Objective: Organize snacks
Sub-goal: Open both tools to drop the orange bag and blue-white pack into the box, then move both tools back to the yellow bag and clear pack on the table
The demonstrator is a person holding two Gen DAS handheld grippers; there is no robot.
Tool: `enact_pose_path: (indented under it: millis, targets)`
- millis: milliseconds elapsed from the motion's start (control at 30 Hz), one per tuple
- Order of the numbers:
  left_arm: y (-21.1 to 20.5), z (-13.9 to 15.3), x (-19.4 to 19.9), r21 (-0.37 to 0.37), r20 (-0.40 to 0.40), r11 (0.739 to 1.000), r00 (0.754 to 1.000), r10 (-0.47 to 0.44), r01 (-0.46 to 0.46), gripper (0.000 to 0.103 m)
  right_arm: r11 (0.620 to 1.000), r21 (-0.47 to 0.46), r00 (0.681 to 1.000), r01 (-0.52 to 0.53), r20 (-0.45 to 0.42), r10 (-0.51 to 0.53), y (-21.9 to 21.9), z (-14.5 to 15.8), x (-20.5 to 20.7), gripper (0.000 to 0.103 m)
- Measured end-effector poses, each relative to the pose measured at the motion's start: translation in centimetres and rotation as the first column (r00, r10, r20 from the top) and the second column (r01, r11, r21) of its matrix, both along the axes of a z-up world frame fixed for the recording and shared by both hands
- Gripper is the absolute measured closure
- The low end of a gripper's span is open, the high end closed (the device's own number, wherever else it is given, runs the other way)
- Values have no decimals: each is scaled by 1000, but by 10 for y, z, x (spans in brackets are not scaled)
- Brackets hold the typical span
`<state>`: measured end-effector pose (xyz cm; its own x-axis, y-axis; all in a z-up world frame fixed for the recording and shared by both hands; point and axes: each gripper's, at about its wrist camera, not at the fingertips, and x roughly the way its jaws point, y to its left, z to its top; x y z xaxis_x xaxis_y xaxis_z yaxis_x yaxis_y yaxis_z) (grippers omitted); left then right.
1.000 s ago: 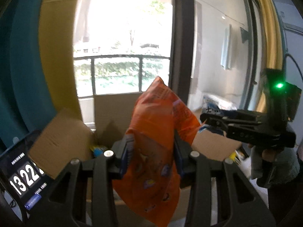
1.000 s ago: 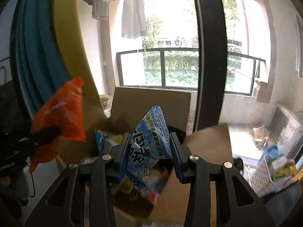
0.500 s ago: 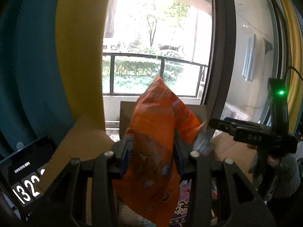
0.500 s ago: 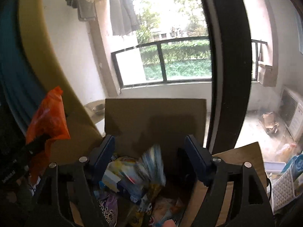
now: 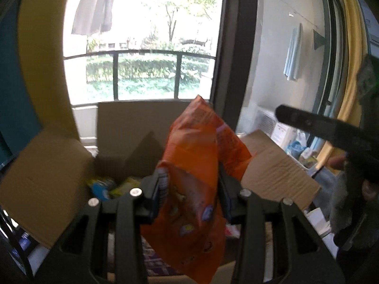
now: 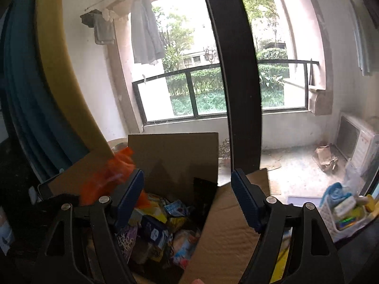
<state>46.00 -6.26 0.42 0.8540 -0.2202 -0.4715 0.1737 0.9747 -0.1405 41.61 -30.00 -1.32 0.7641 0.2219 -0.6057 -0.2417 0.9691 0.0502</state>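
Observation:
My left gripper [image 5: 191,189] is shut on an orange snack bag [image 5: 196,182] and holds it above the open cardboard box [image 5: 132,127]. The same bag shows blurred at the left of the right wrist view [image 6: 106,177]. My right gripper [image 6: 187,196] is open and empty above the box [image 6: 173,151], which holds several snack packets [image 6: 163,224], among them a blue-and-white one [image 6: 176,207]. The right gripper's body shows at the right edge of the left wrist view [image 5: 331,130].
The box flaps [image 5: 45,175] [image 5: 277,172] [image 6: 232,232] stand open on all sides. A white basket of items [image 6: 343,210] sits at the right. A window with a dark frame post [image 6: 236,82] and yellow and teal curtains [image 6: 59,71] stand behind.
My right gripper opened and dropped the blue-and-white packet into the box. My left gripper carried the orange bag to the right, over the box.

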Motion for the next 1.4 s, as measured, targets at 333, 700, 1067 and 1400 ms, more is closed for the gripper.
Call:
enact_pose_path:
  millis: [333,700,1067,1400]
  targets:
    - [-21,2,12,-145,-92,989,996,-13,-1,31,1000,-17,999,24,24,-24,-25,23,-28,24]
    - [-8,21,-32,-102,-37,995,999,0,-3,31,999,-30,1000,19,11,-19,-7,21,-57,24]
    - [41,24,-83,-93,-12,996,1000,11,-12,31,996,-86,994,-37,-109,28,49,-30,-84,24]
    - [93,-8,-96,-57,-58,998,998,30,-34,31,973,-217,971,-83,-237,30,94,-107,-70,68]
